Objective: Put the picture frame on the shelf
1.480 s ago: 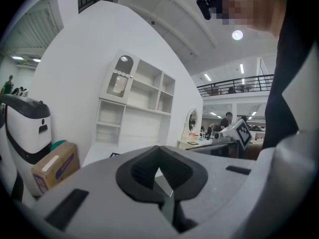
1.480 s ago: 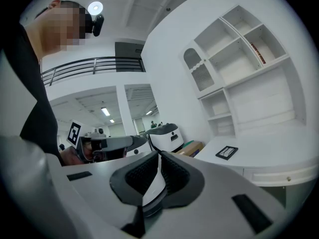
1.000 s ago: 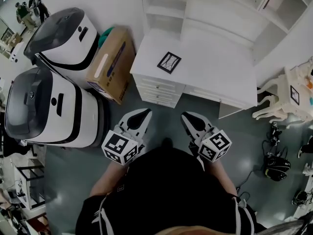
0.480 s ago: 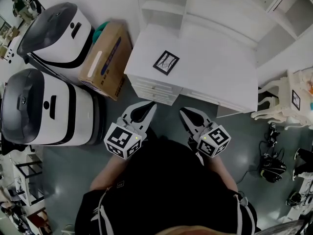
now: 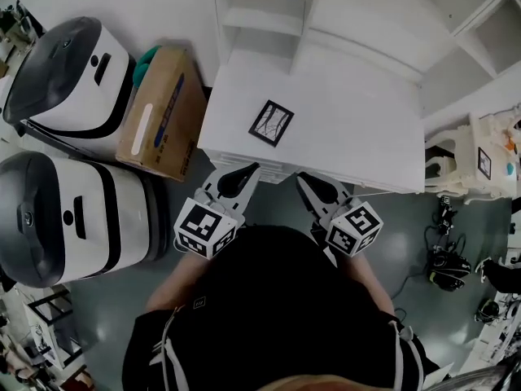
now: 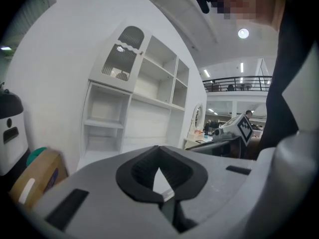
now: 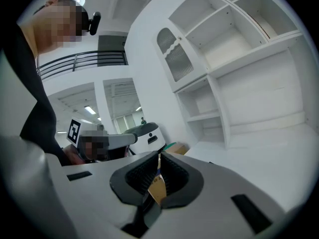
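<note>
black-bordered picture frame [image 5: 271, 123], white cabinet [image 5: 358, 129], brown cardboard box [image 5: 175, 108].

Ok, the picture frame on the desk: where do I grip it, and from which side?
Probably its near border, coming from the front. The frame lies flat on the desk, skewed, nearest the left gripper, so its faces can't be pinched; angle down and close over the thin rim. That gripper is shut, so open it first.

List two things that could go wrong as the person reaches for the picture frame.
1. The picture frame lies flat on the white desk; jaws may slide it instead of catching its thin edge.
2. Both the left gripper and right gripper are shut; reaching in unopened would likely just push it.
</note>
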{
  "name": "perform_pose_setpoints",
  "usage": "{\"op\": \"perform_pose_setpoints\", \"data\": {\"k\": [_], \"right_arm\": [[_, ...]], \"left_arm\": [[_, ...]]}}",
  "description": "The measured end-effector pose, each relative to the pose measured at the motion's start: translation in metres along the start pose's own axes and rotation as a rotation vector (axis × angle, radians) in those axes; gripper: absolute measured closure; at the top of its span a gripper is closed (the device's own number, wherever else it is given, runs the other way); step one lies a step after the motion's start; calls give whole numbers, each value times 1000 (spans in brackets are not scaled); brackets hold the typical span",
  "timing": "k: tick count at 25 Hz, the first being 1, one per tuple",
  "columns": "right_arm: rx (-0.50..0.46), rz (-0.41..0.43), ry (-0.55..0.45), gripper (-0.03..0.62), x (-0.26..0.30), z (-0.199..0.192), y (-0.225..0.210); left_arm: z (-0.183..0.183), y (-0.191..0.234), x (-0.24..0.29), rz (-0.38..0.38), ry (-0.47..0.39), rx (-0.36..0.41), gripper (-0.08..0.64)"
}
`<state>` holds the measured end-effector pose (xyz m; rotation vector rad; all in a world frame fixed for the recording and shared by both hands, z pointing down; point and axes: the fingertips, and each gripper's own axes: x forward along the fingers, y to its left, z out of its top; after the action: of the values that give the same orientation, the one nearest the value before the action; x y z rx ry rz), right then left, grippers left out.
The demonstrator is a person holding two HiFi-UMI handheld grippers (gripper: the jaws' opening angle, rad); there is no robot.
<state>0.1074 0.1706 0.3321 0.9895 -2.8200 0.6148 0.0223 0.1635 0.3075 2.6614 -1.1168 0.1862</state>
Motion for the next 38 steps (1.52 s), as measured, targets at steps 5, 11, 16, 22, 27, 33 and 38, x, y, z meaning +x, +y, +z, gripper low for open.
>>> {"op": "perform_pose_setpoints", "data": {"k": [5, 11, 16, 22, 27, 33, 38], "right_arm": [[27, -40, -8, 571, 58, 22, -16], [45, -85, -17, 571, 119, 38, -26], [61, -149, -38, 571, 149, 45, -36], [93, -226, -33, 571, 145, 37, -53], [163, -267, -14, 571, 127, 18, -76], [217, -311, 27, 569, 118, -10, -113], [254, -328, 61, 569, 120, -37, -137]], "left_arm": [[14, 55, 15, -50, 20, 5, 554], [24, 124, 20, -72, 28, 1, 554], [26, 159, 29, -131, 52, 13, 554], [22, 167, 51, -188, 87, 5, 554], [12, 158, 77, -199, 126, -29, 554], [-11, 152, 110, -225, 197, -22, 554], [-34, 155, 126, -212, 232, -32, 554]]}}
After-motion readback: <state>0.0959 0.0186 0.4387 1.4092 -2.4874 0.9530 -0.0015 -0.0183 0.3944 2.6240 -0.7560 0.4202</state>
